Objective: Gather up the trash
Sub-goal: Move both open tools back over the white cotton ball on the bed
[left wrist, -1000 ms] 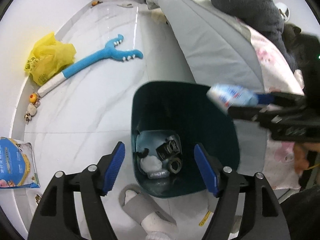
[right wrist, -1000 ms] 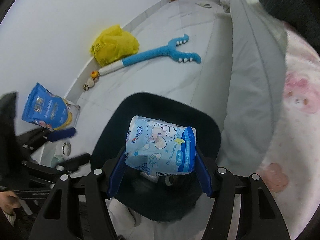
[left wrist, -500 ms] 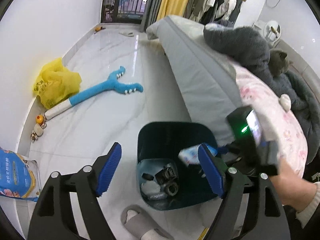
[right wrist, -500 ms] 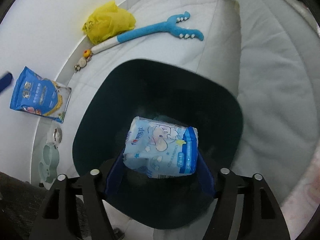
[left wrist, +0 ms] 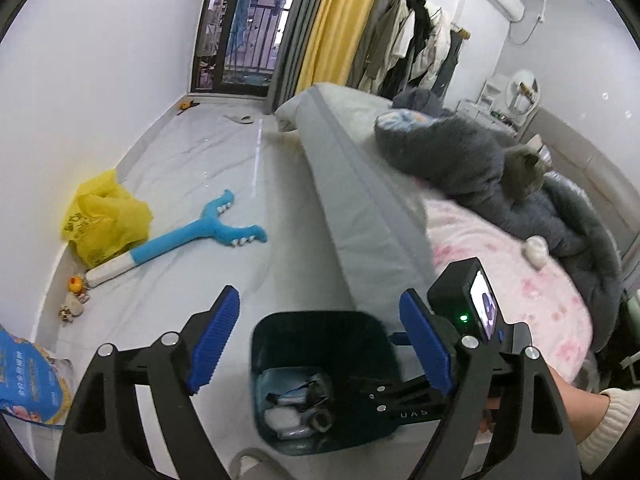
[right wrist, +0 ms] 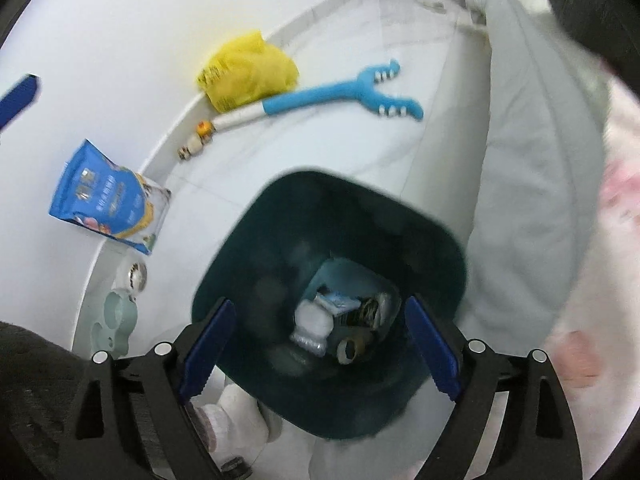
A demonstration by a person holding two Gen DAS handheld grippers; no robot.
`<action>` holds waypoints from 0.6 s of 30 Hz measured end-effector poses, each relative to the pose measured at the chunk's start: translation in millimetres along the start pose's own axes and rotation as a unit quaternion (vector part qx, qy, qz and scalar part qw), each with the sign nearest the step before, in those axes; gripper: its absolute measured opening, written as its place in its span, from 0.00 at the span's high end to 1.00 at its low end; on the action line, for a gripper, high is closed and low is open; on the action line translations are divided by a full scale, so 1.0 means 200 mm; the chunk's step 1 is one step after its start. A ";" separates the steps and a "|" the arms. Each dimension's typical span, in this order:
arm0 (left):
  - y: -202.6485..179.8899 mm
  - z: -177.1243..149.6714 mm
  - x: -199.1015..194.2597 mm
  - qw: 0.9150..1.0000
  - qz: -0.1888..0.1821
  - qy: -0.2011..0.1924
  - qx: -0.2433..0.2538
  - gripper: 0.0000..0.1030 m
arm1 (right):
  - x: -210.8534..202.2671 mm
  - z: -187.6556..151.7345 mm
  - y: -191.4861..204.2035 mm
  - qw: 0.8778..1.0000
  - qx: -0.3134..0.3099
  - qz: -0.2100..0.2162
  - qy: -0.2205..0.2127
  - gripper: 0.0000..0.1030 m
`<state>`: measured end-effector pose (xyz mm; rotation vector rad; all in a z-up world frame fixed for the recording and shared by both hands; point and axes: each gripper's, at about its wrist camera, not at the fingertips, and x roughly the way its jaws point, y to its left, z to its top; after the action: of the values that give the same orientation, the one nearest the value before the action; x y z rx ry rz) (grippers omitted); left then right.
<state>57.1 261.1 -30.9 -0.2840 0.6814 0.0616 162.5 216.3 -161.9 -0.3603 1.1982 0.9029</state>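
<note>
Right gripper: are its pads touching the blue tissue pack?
Apart. The right wrist view shows the right gripper open and empty, while the tissue pack lies at the bin's bottom.

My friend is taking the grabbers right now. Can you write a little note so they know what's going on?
Right gripper: open and empty over the dark teal bin; its jaws have just been opening, nothing between them.
Left gripper: open, empty, above the bin; its jaws have been opening too.
Done: the blue tissue pack now lies in the bin with the other trash.
Left, probably: the yellow plastic bag and the blue snack bag on the floor by the wall. Judge whether they are trash.
</note>
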 end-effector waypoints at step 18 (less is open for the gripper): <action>-0.61 0.13 0.08 0.995 -0.077 -0.027 0.052 0.12 | -0.69 -0.17 -0.58 0.987 0.029 -0.118 -0.109 0.13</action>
<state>103.5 151.7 7.9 -0.2342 0.6045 -0.1128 217.0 66.0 -73.5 -0.3383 0.9554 0.6810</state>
